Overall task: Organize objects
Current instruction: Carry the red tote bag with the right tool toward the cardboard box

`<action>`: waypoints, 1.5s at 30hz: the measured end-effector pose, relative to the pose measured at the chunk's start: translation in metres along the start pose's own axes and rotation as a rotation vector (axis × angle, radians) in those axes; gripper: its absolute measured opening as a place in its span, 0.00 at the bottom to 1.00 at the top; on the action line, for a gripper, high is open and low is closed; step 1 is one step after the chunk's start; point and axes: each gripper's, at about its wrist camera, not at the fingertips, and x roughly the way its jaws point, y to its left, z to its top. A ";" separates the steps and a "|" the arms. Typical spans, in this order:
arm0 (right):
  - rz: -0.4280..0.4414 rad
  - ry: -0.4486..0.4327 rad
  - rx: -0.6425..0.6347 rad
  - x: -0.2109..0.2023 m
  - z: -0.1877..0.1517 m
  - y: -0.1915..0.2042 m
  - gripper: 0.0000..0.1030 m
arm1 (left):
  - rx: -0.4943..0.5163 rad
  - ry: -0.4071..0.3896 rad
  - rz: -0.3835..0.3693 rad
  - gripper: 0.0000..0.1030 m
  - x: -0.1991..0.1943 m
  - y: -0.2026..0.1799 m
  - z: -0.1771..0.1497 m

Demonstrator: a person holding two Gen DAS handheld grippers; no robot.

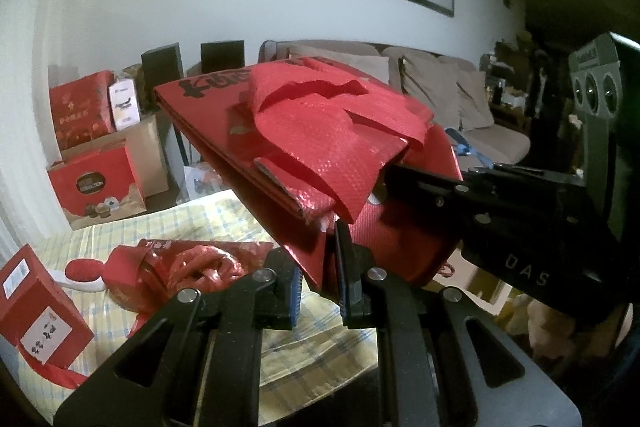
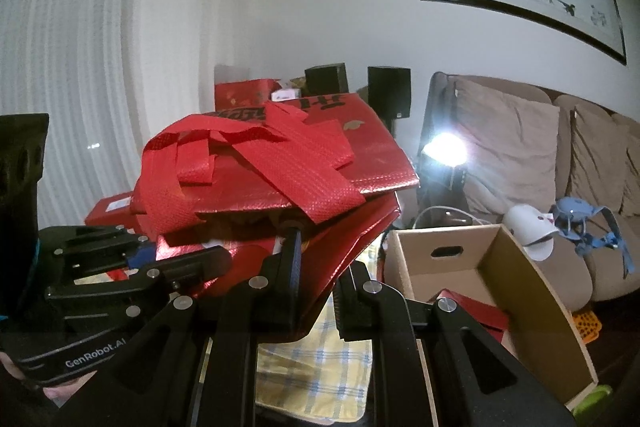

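Observation:
A shiny red woven tote bag with black lettering and loose red handles is held in the air above the table. My left gripper is shut on the bag's lower corner. My right gripper is shut on another edge of the same bag; it shows in the left wrist view reaching in from the right. The left gripper shows at the left of the right wrist view.
A yellow checked tablecloth covers the table, with a red box, a red packet and gift boxes on it. An open cardboard box stands at the right. A beige sofa is behind.

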 end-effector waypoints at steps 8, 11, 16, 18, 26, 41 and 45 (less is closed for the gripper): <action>-0.013 -0.005 0.019 -0.005 0.002 -0.014 0.13 | 0.022 -0.003 -0.014 0.13 0.007 -0.010 0.008; -0.023 -0.009 0.023 -0.007 0.004 -0.017 0.13 | 0.031 -0.006 -0.017 0.13 0.009 -0.014 0.011; -0.028 -0.010 0.032 -0.009 0.005 -0.023 0.13 | 0.031 -0.008 -0.025 0.14 0.011 -0.017 0.013; -0.036 -0.006 0.030 -0.008 0.005 -0.024 0.13 | 0.030 -0.005 -0.025 0.14 0.015 -0.018 0.013; -0.066 -0.016 0.026 -0.013 0.008 -0.030 0.13 | 0.052 -0.010 -0.033 0.14 0.017 -0.026 0.019; -0.093 -0.036 0.051 -0.025 0.014 -0.049 0.13 | 0.084 -0.022 -0.047 0.15 0.024 -0.044 0.033; -0.098 -0.043 0.057 -0.029 0.015 -0.054 0.13 | 0.095 -0.026 -0.049 0.15 0.025 -0.050 0.037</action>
